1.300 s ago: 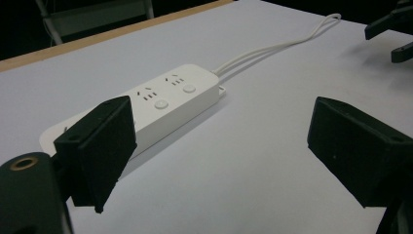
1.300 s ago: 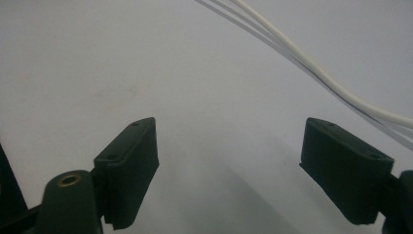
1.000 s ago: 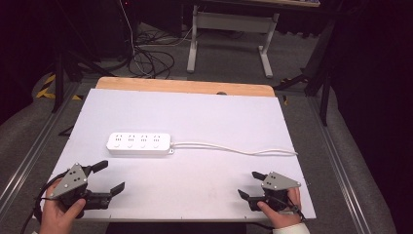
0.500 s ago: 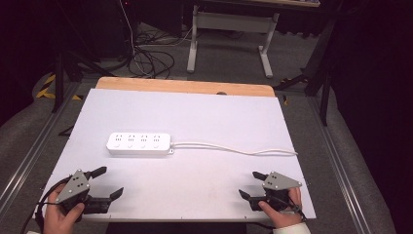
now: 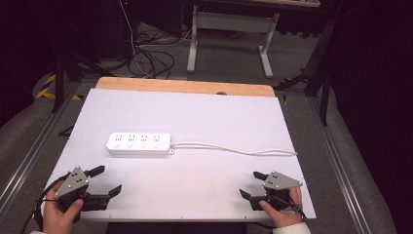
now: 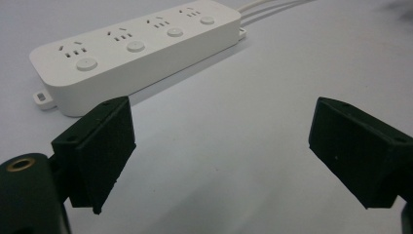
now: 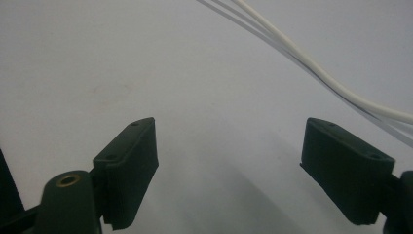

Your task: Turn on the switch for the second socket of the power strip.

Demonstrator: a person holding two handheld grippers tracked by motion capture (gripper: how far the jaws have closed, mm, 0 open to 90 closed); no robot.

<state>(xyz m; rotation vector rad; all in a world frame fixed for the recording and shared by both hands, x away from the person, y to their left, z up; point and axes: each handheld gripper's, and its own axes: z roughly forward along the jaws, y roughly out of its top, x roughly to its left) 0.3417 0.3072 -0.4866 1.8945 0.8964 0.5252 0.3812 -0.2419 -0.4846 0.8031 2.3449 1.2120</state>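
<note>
A white power strip (image 5: 139,143) with several sockets lies left of centre on the white table top (image 5: 195,117); its white cord (image 5: 234,148) runs off to the right edge. My left gripper (image 5: 108,181) rests at the near left corner, open and empty, pointing right and toward the strip. In the left gripper view the power strip (image 6: 131,46) lies just beyond the wide-apart jaws of the left gripper (image 6: 243,156). My right gripper (image 5: 251,185) sits at the near right corner, open and empty, pointing left. In the right gripper view the cord (image 7: 311,63) crosses above the right gripper (image 7: 253,175).
A wooden strip (image 5: 185,87) edges the table's far side. Beyond it, on the floor, stand a desk frame (image 5: 229,39) and tangled black cables (image 5: 146,58). Metal rails (image 5: 29,156) run along both sides of the table.
My left gripper has drawn back toward the near edge and slightly right. The right gripper has barely moved. The power strip has stayed put.
</note>
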